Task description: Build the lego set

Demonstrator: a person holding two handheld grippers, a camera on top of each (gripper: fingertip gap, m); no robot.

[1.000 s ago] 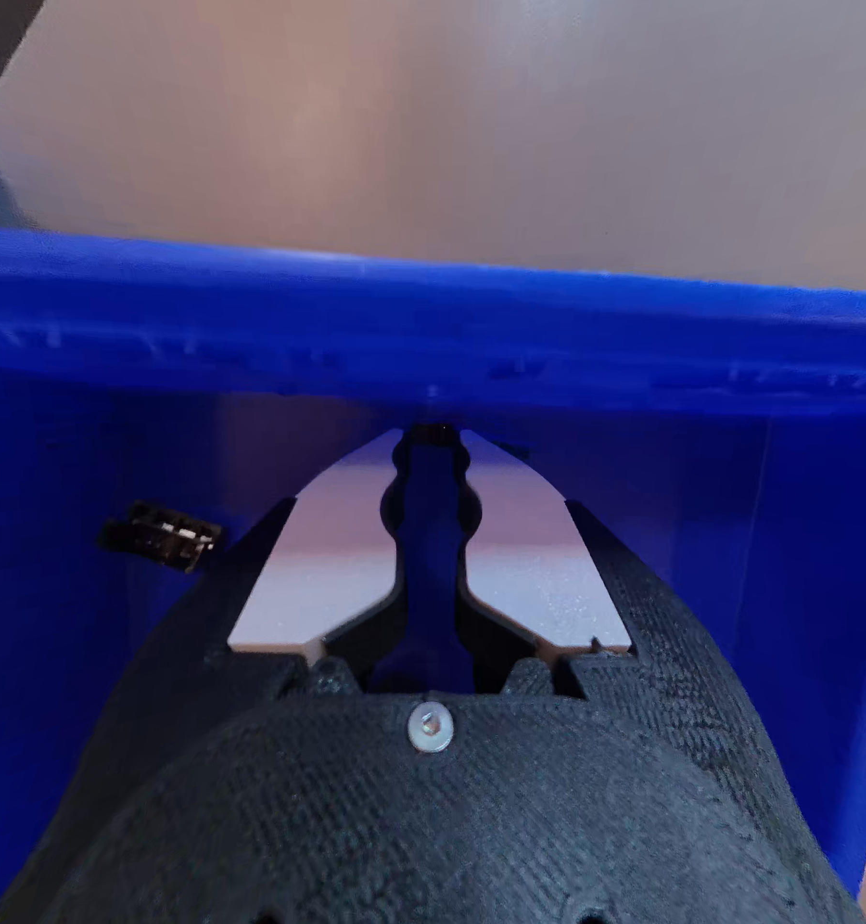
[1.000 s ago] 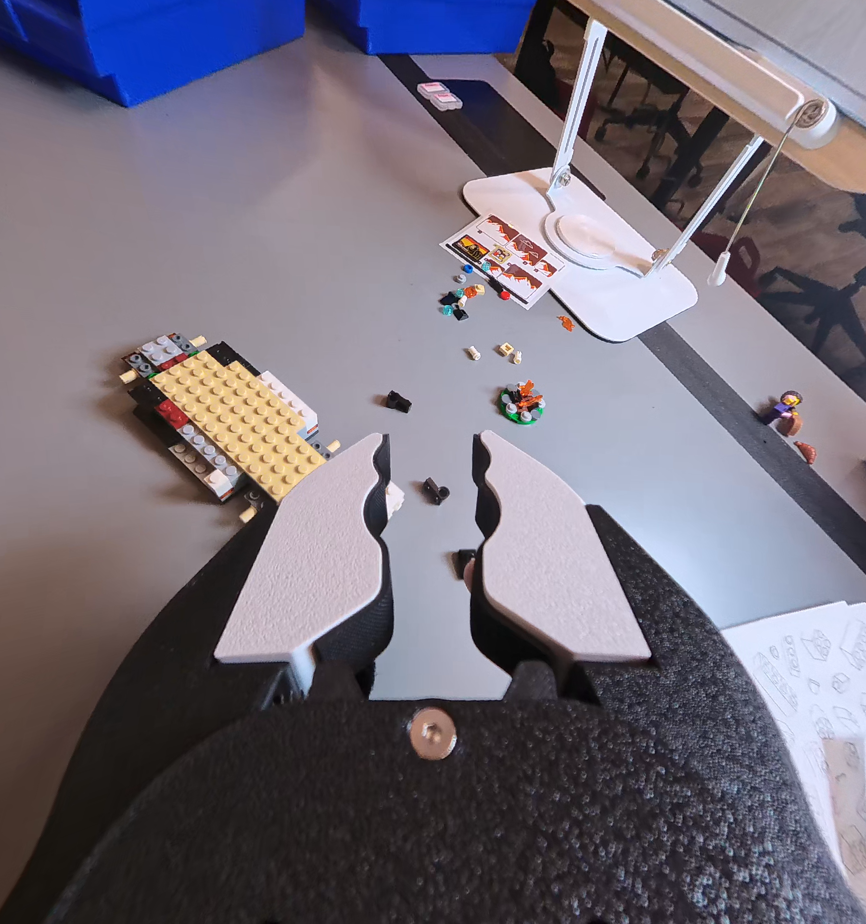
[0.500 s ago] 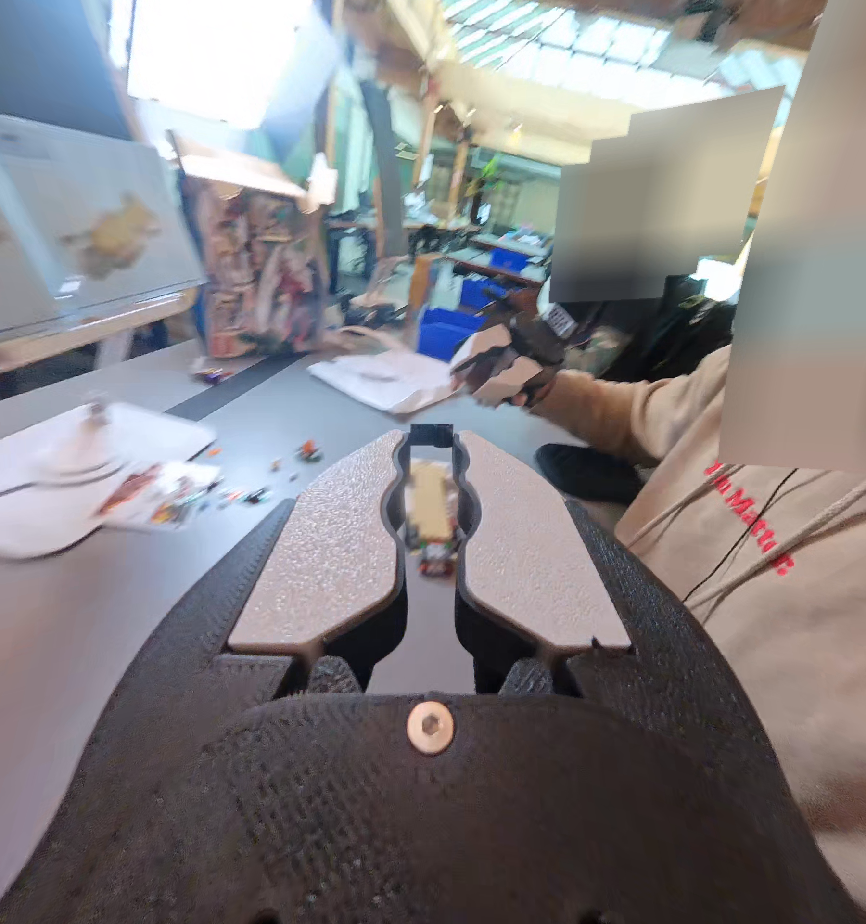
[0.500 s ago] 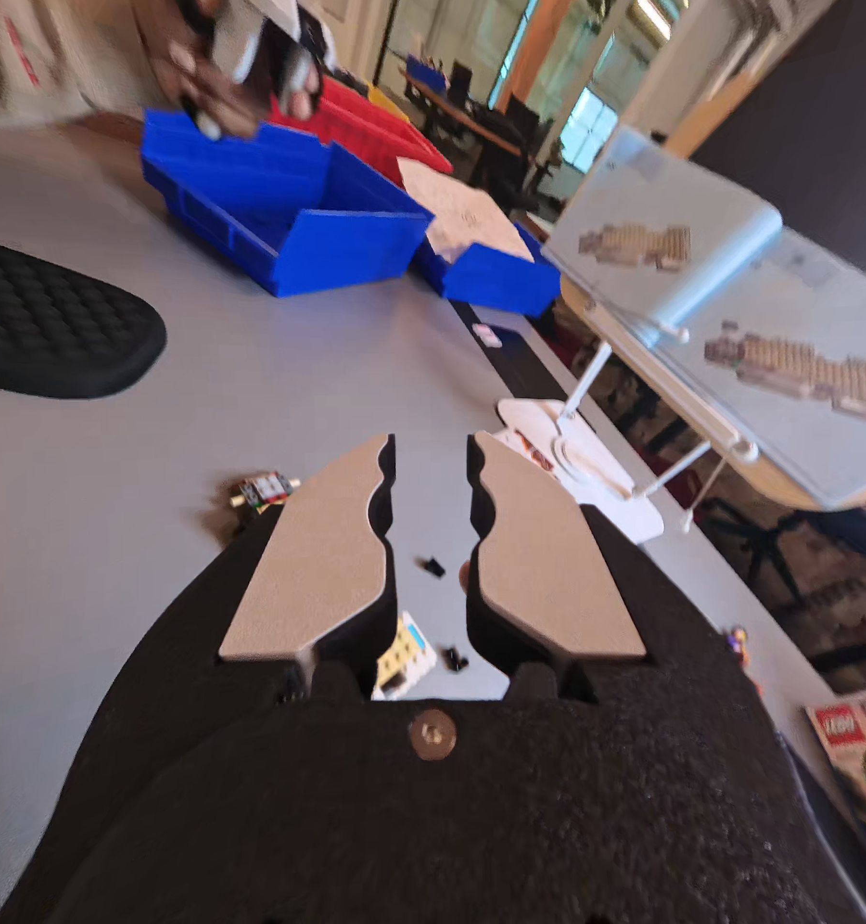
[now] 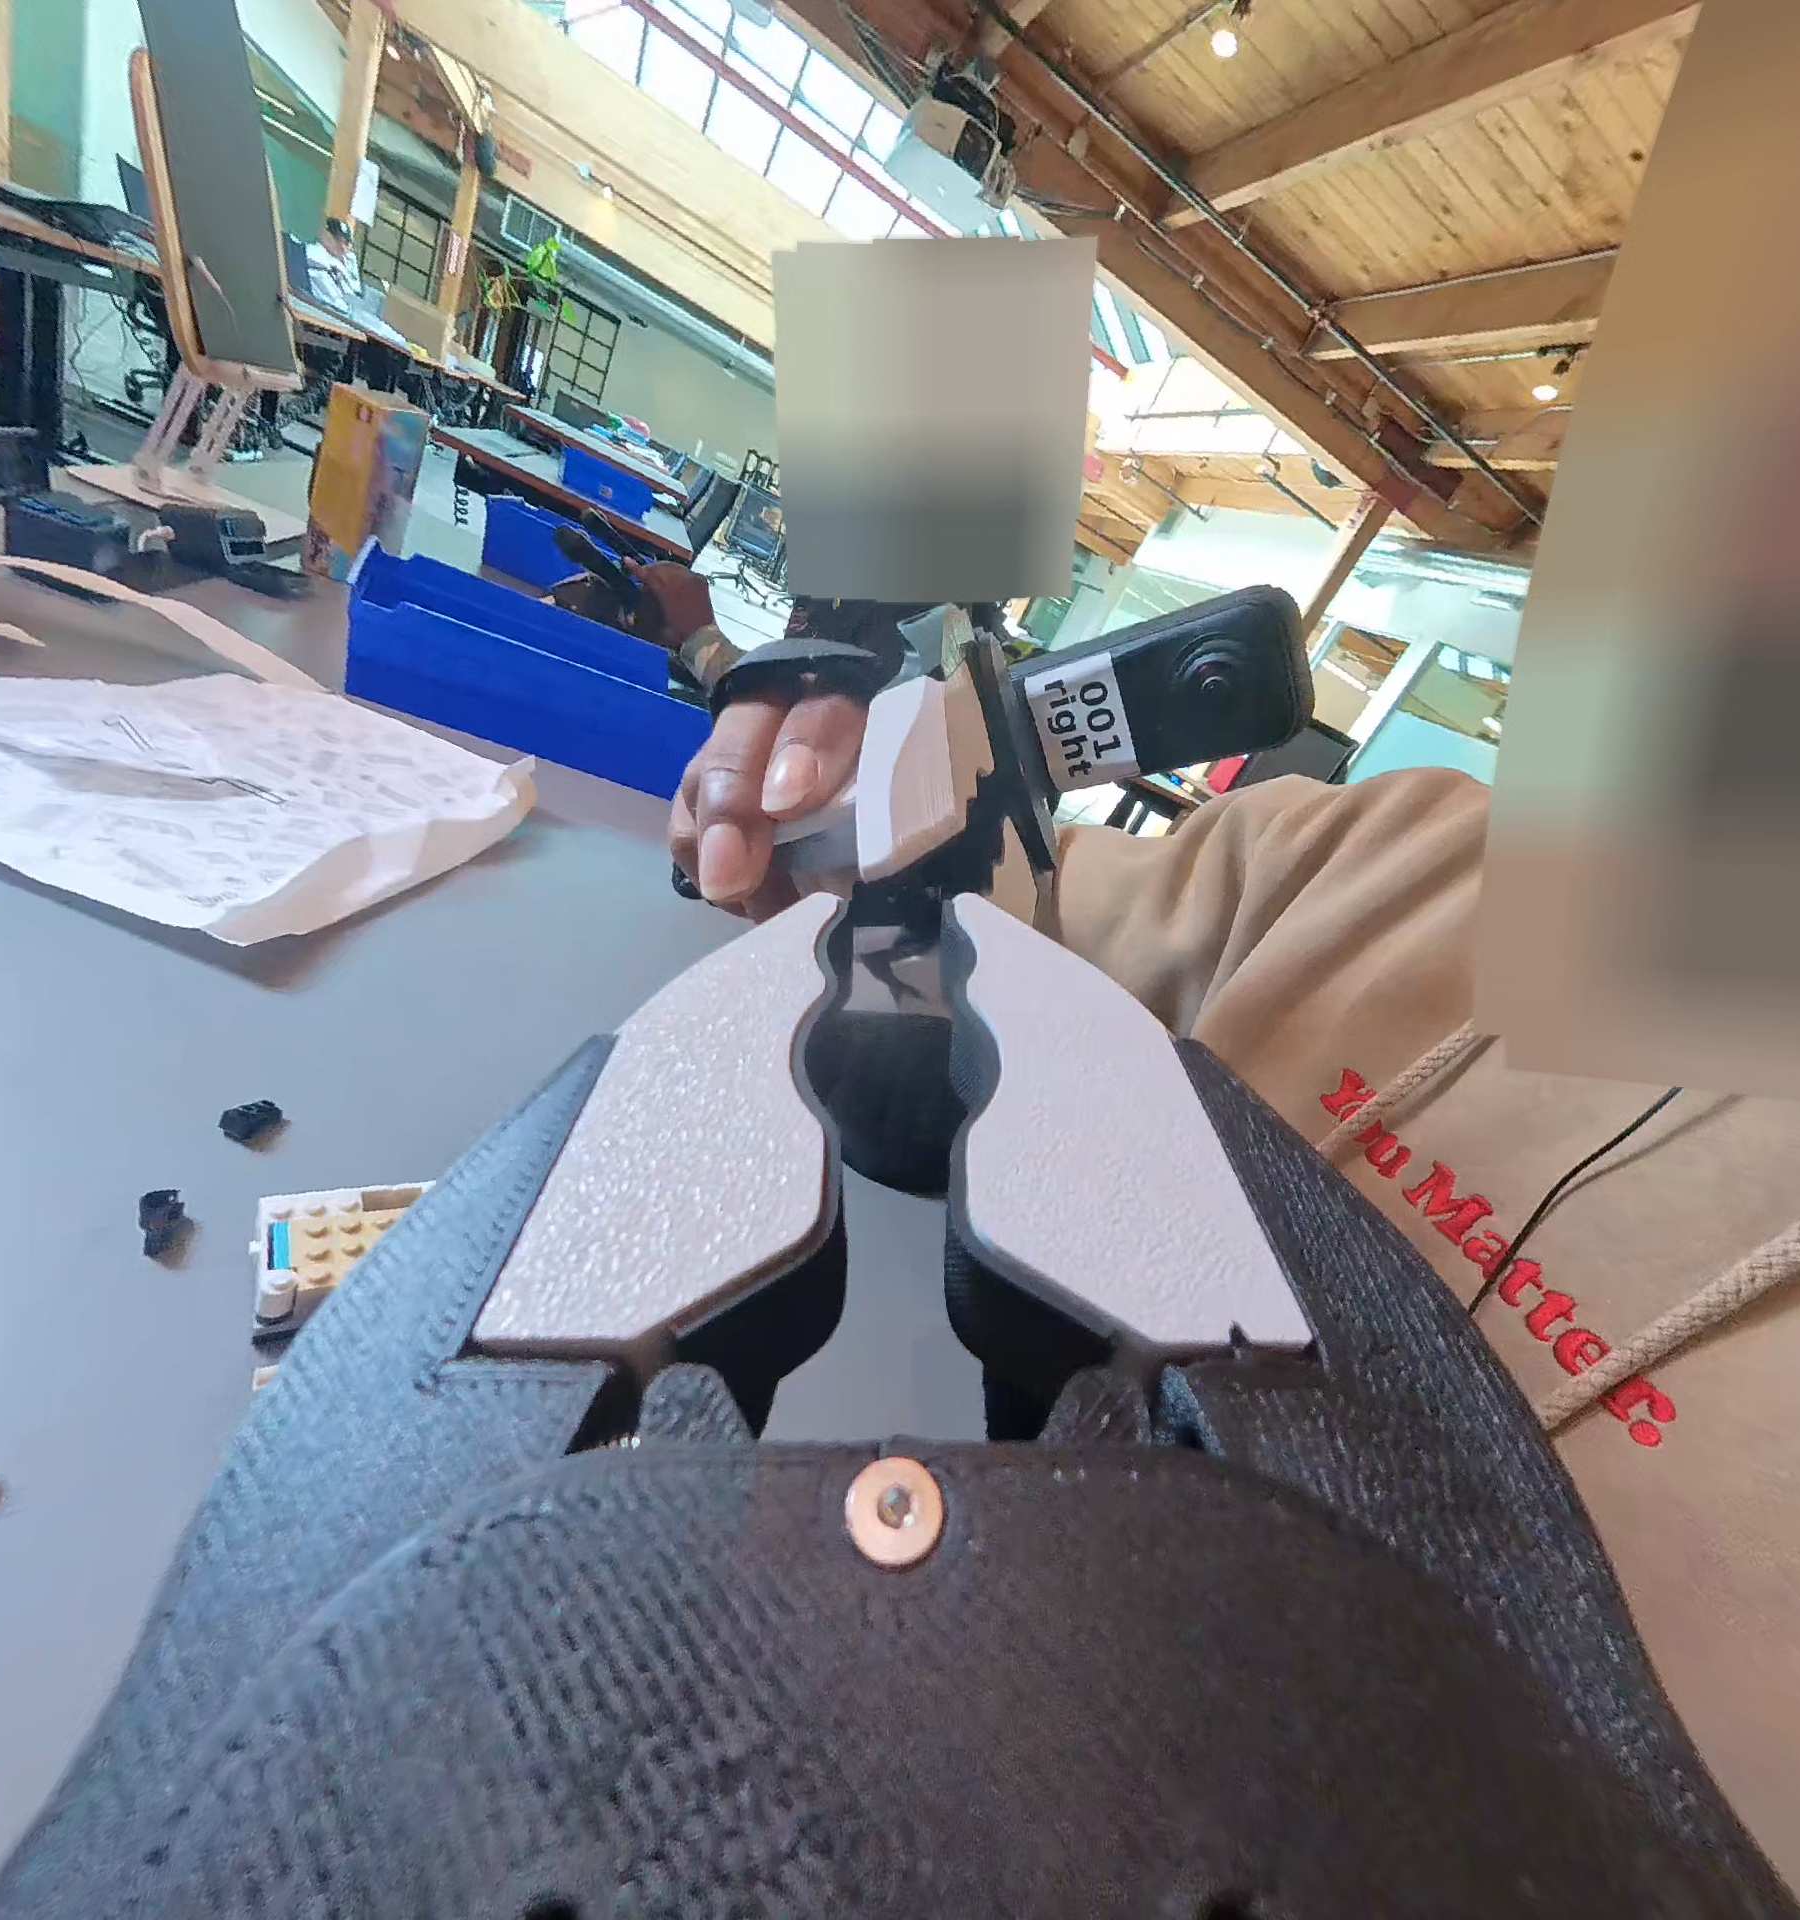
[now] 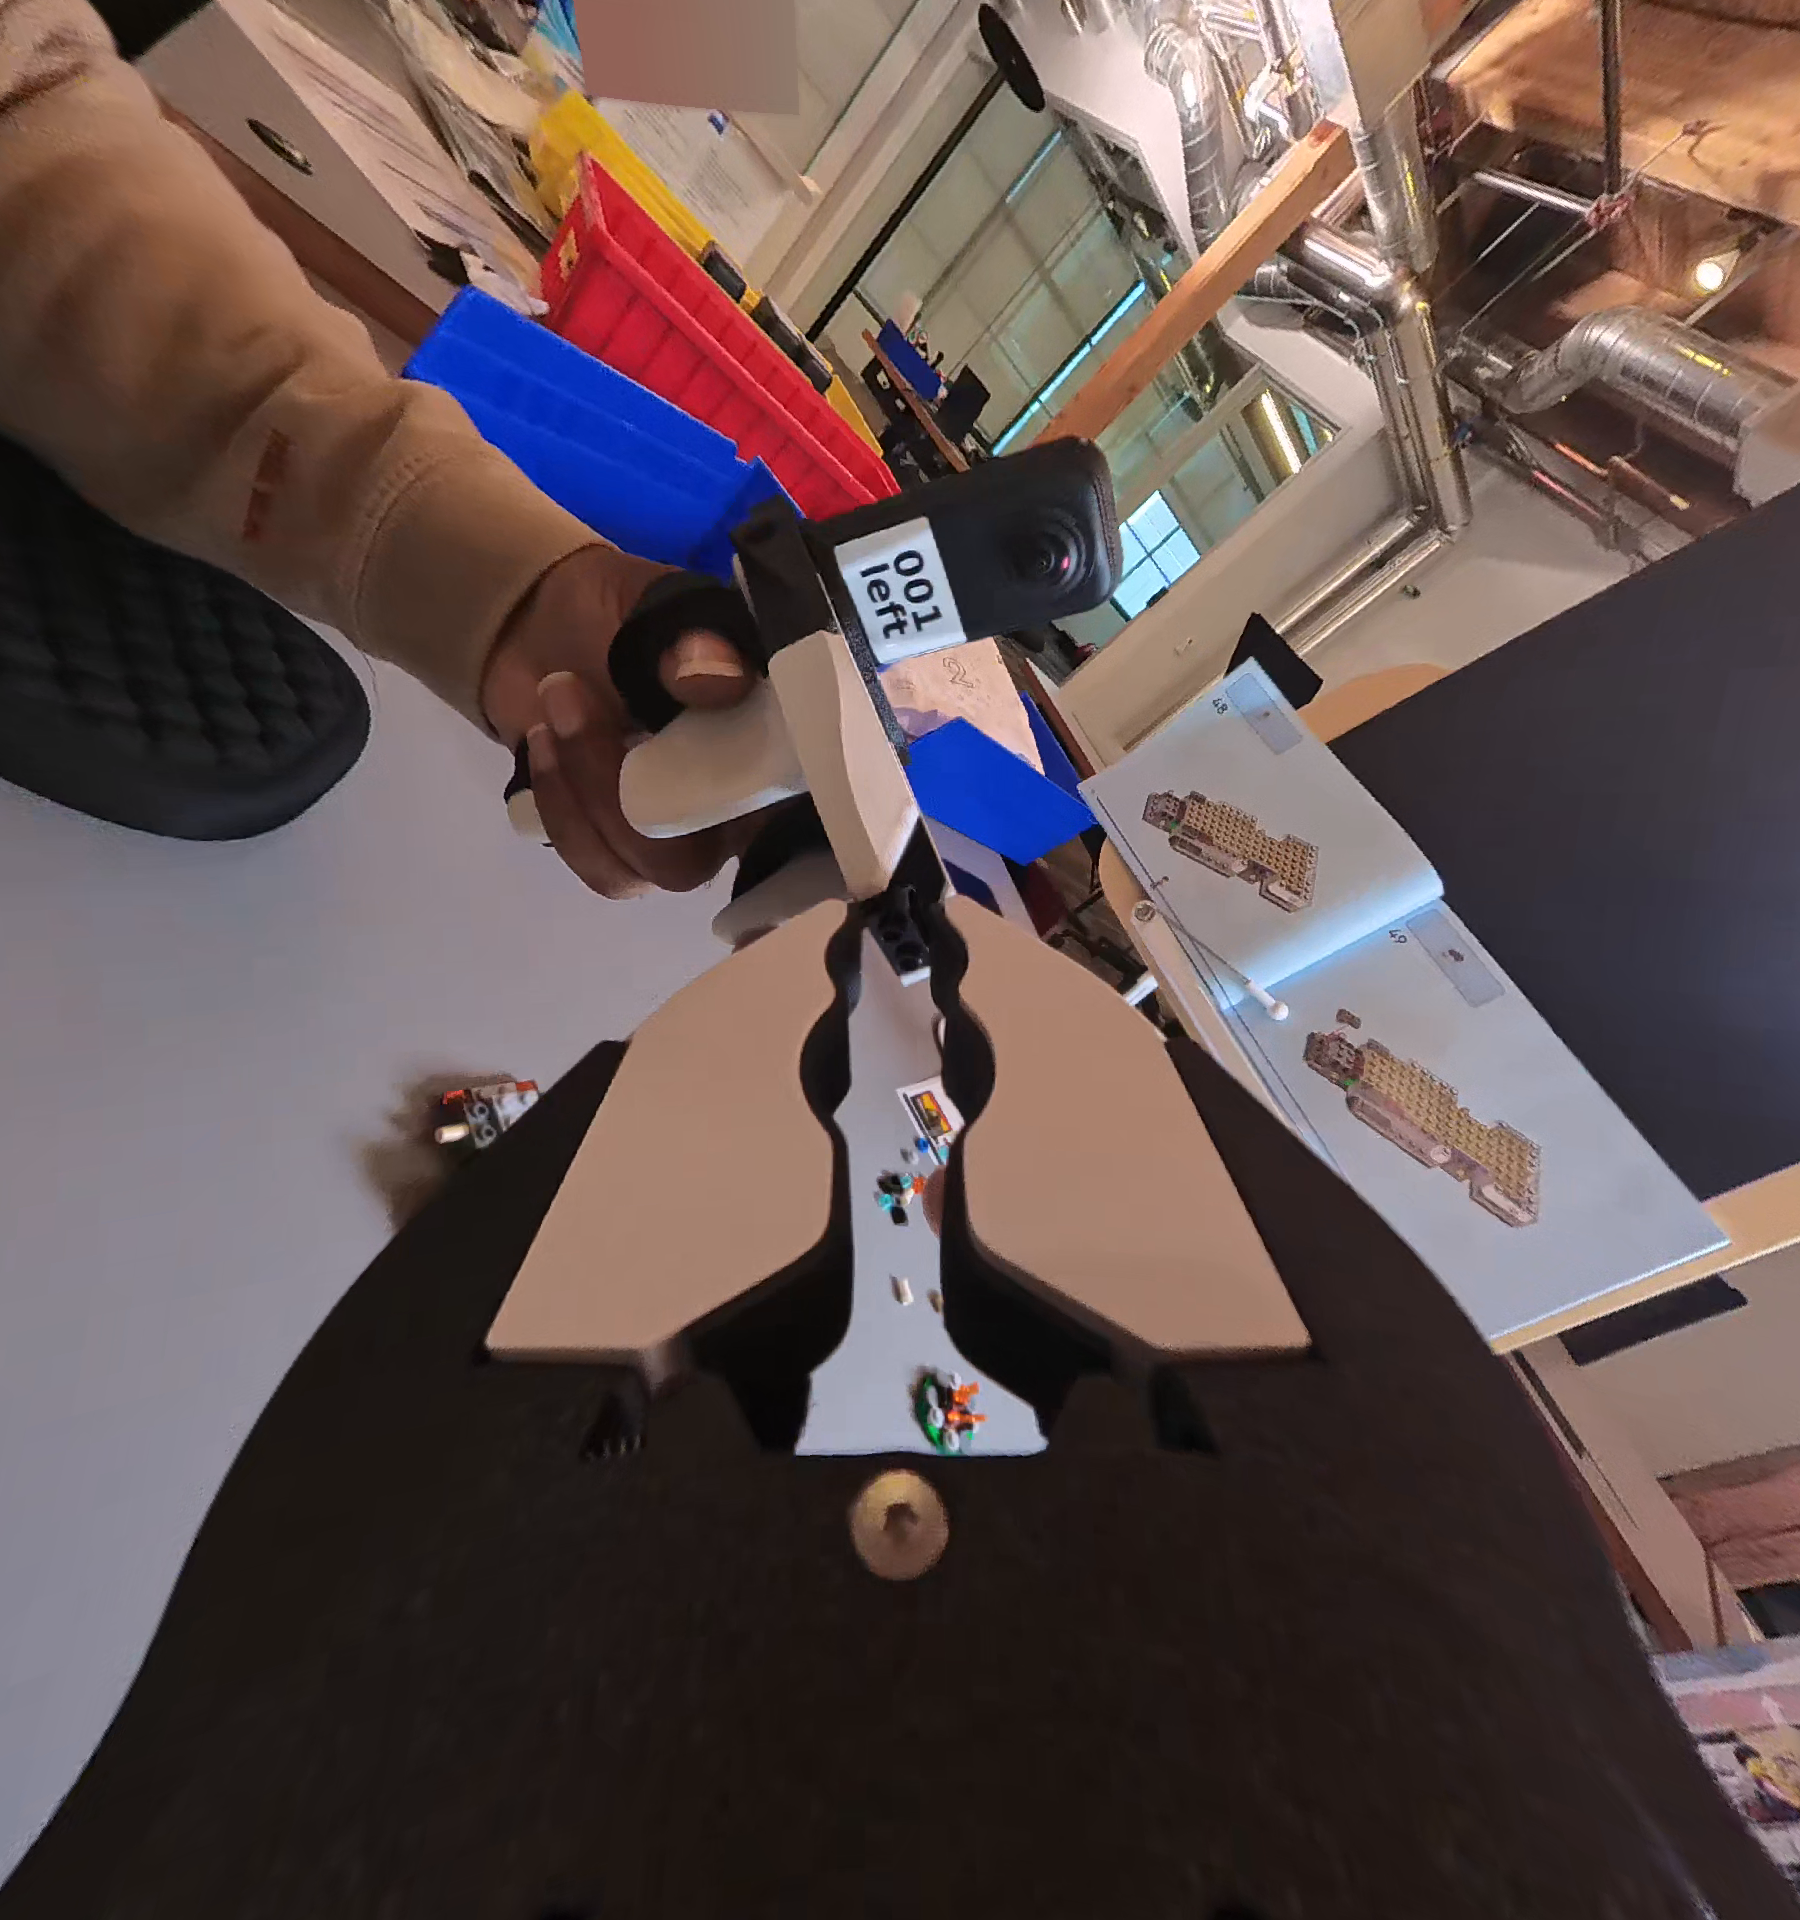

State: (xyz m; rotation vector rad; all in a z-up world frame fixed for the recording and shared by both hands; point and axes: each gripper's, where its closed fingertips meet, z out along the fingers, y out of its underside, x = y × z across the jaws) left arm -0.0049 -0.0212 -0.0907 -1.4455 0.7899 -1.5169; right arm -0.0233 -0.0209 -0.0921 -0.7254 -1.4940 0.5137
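The right gripper and the left gripper meet tip to tip on a small black brick above the grey bench.

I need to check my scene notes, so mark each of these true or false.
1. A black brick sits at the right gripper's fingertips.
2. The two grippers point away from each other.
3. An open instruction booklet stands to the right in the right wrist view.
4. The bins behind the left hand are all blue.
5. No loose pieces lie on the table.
1. True: the black brick sits at the fingertips of the right gripper.
2. False: the left gripper meets it tip to tip.
3. True: the instruction booklet is open there.
4. False: behind the left hand are a blue bin, a red bin and a yellow bin.
5. False: small pieces lie on the table.
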